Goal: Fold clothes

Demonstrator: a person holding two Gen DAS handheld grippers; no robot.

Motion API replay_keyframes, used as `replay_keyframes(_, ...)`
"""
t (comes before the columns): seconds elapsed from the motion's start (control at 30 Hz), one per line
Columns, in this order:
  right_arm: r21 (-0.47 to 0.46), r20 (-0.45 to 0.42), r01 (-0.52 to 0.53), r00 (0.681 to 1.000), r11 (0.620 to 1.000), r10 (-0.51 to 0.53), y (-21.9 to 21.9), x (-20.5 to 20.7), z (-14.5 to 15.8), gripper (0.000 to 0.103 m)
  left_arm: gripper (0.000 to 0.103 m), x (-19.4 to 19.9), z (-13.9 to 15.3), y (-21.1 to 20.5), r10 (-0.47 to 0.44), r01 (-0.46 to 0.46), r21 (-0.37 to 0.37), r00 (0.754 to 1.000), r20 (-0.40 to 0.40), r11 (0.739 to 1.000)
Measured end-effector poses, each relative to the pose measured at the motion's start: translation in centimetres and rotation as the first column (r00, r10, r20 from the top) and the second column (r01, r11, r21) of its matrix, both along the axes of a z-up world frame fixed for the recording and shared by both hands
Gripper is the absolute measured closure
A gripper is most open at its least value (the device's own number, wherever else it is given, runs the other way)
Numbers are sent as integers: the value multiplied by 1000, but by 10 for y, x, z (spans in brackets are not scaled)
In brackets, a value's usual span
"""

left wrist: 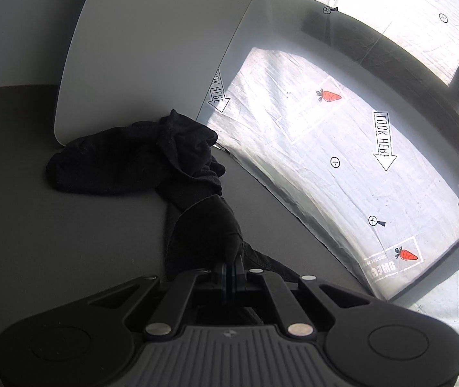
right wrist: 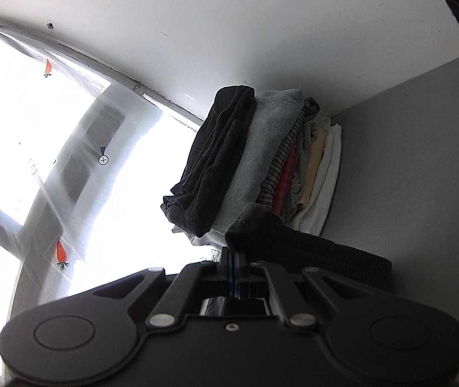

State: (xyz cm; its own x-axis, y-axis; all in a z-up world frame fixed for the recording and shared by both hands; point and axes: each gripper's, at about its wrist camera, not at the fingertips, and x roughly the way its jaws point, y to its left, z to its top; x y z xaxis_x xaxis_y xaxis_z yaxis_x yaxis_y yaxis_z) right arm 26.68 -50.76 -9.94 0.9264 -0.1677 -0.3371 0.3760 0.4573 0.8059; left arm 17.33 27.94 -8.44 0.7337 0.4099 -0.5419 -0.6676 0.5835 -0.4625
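Observation:
A black garment lies crumpled on the dark grey table, bunched against a white panel. A stretch of it runs toward my left gripper, which is shut on its edge. In the right wrist view my right gripper is shut on another edge of the black garment, which drapes to the right over the grey table. The cloth between the two grips is mostly hidden.
A stack of folded clothes, black and grey on top, stands on the table against the white wall. A white panel stands behind the garment. Windows covered with printed film run along the table's far edge.

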Motion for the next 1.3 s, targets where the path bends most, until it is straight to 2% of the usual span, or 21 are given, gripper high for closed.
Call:
replay_keyframes(0.23,-46,-9,-59,998,997,58,18,76,8,101,100,33,-12,10,78,-77,-19,997,5,997)
replay_keyframes(0.43,-84,-52,-105,994,991,101,39,155,8,101,100,64,-25,22,132,-132,-40,991,-15,990)
replay_keyframes(0.5,-112,-79,-124,990,986,116,48,181,6,101,100,75,-28,25,141,-142,-25,989,-38,990)
replay_keyframes(0.63,-242,-171,-188,974,952,149,72,227,2,102,99,95,-38,32,157,-159,-21,985,-73,987)
replay_keyframes(0.87,-329,-255,-269,948,905,189,100,284,-12,102,99,125,-49,39,162,-164,-11,979,-122,986)
replay_keyframes(1.1,-413,-313,-334,926,847,213,131,346,-13,102,99,152,-46,52,161,-165,-29,981,-108,986)
replay_keyframes(1.2,-447,-338,-366,914,816,225,146,377,-18,102,99,171,-45,55,149,-151,-9,983,-110,989)
replay_keyframes(1.3,-452,-360,-382,905,806,228,154,415,-29,102,99,194,-49,58,132,-131,14,985,-115,991)
